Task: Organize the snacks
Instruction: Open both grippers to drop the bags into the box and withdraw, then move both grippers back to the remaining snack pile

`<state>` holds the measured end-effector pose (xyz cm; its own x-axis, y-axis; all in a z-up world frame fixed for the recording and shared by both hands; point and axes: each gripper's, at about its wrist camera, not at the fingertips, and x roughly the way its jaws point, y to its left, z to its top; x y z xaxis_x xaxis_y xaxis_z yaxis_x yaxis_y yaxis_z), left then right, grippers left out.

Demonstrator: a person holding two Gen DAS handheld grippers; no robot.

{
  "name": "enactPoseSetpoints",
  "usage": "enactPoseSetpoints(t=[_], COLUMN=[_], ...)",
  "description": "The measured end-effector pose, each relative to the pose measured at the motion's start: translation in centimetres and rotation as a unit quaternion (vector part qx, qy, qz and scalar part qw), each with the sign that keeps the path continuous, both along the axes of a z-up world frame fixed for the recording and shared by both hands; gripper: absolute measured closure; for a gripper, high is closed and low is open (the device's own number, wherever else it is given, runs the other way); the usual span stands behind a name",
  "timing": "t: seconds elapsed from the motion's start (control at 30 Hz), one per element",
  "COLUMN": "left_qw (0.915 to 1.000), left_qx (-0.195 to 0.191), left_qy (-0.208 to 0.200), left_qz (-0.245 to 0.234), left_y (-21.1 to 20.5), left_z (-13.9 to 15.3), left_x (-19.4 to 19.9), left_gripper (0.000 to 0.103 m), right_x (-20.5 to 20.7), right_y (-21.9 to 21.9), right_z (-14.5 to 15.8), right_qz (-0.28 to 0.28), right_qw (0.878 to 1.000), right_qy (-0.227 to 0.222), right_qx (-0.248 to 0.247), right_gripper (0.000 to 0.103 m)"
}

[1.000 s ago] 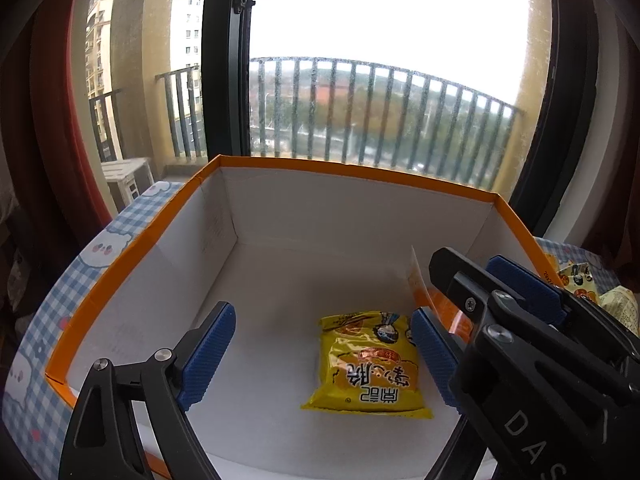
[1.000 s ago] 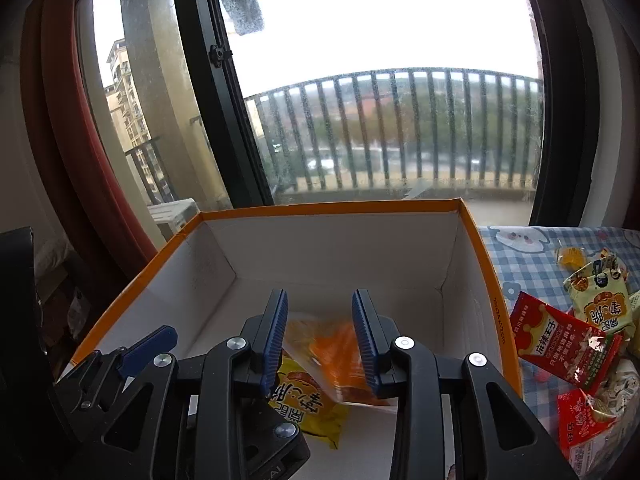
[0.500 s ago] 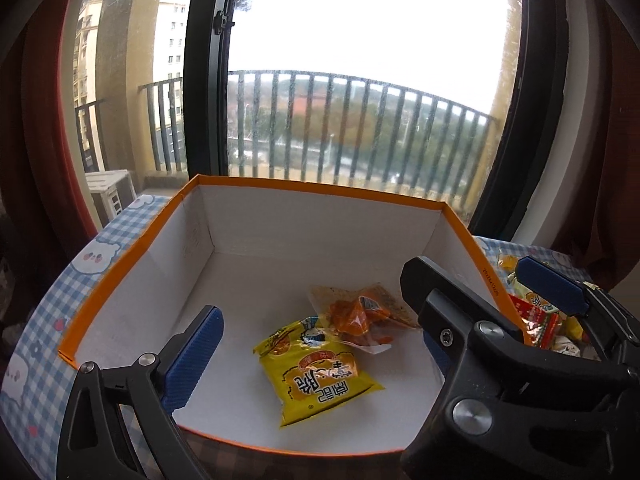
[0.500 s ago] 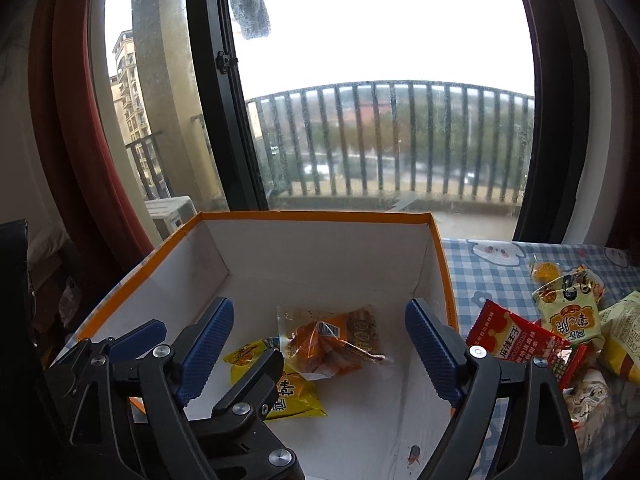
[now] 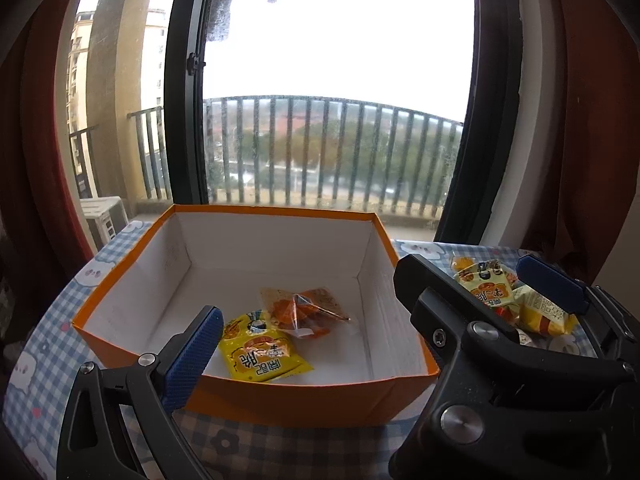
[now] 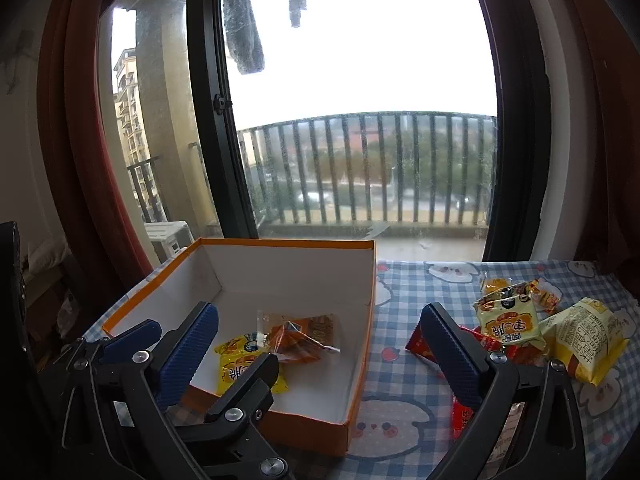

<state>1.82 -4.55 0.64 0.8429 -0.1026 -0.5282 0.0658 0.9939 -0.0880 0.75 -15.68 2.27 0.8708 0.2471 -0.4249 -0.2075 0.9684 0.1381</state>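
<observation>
I read bold Chinese characters on the yellow packet [image 5: 262, 354] but cannot make out a brand; it lies in the orange box [image 5: 304, 400], touching the clear orange snack bag [image 5: 304, 310] behind it. My left gripper [image 5: 304, 340] hangs before the box, jaws spread wide, holding nothing. My right gripper [image 6: 320, 344] also has its jaws wide apart and empty, straddling the box's right wall. More snack packets [image 6: 520, 324] sit piled on the checked tabletop [image 6: 404, 292] to the right.
</observation>
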Motion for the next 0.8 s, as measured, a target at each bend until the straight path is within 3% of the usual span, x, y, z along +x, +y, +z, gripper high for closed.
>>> enactPoseSetpoints(t=[0.63,0.8], left_qw=[0.9985,0.9980], left_qx=[0.014,0.013], left_qy=[-0.030,-0.031], left_qz=[-0.043,-0.053], left_y=[-8.5,-10.5], left_z=[1.2,0.6], left_x=[-3.7,-4.1], left_gripper=[0.002,0.002], right_x=[-5.8,-6.4], right_y=[-9.1,-11.4], right_z=[1.1,0.5], right_qz=[-0.058,-0.068], right_qw=[0.997,0.997], right_qy=[-0.052,-0.040], right_qx=[-0.015,-0.014], right_gripper=[0.000,0.000])
